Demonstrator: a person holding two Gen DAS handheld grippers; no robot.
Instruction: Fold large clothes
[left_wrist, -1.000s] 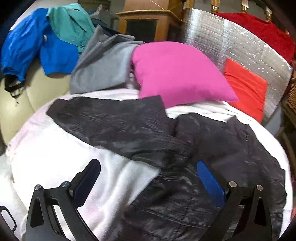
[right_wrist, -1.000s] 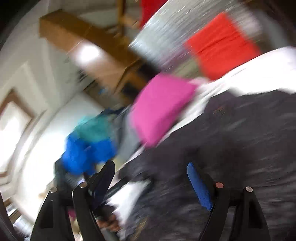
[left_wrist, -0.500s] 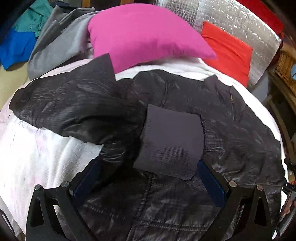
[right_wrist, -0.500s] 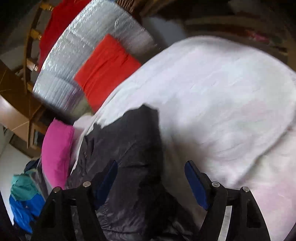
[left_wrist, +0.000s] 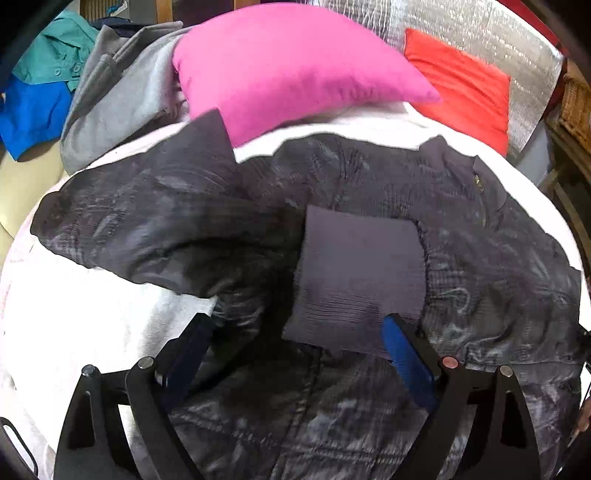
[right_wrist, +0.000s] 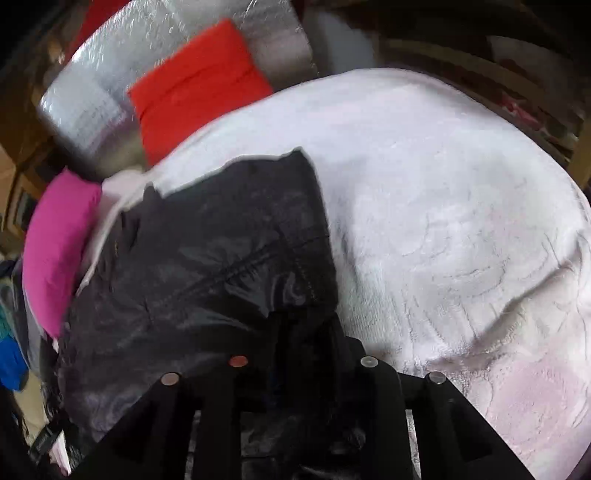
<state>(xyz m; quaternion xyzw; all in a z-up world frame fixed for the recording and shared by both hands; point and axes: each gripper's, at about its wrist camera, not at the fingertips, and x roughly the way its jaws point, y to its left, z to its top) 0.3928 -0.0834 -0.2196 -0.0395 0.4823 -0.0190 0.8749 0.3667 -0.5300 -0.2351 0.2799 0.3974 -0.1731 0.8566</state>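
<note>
A large black quilted jacket (left_wrist: 480, 236) lies spread on a white blanket (left_wrist: 92, 314). One sleeve is folded across the body, its grey knit cuff (left_wrist: 358, 280) on top. My left gripper (left_wrist: 295, 354) is open just above the jacket, its blue pads on either side of the cuff's near edge. In the right wrist view the jacket (right_wrist: 207, 258) lies on the blanket (right_wrist: 461, 221). My right gripper (right_wrist: 303, 354) is shut on the jacket's edge, and bunched black fabric hides the fingertips.
A pink pillow (left_wrist: 291, 70) and a red cushion (left_wrist: 465, 85) lean on a silver padded board (left_wrist: 461, 33) behind the jacket. A pile of grey (left_wrist: 114, 96), teal and blue clothes (left_wrist: 33, 110) lies at the back left. A wicker basket (left_wrist: 576, 107) stands at right.
My right gripper has closed on the jacket's edge; it was open half a second ago. My left gripper has moved in over the jacket, and a sleeve now lies folded across the body.
</note>
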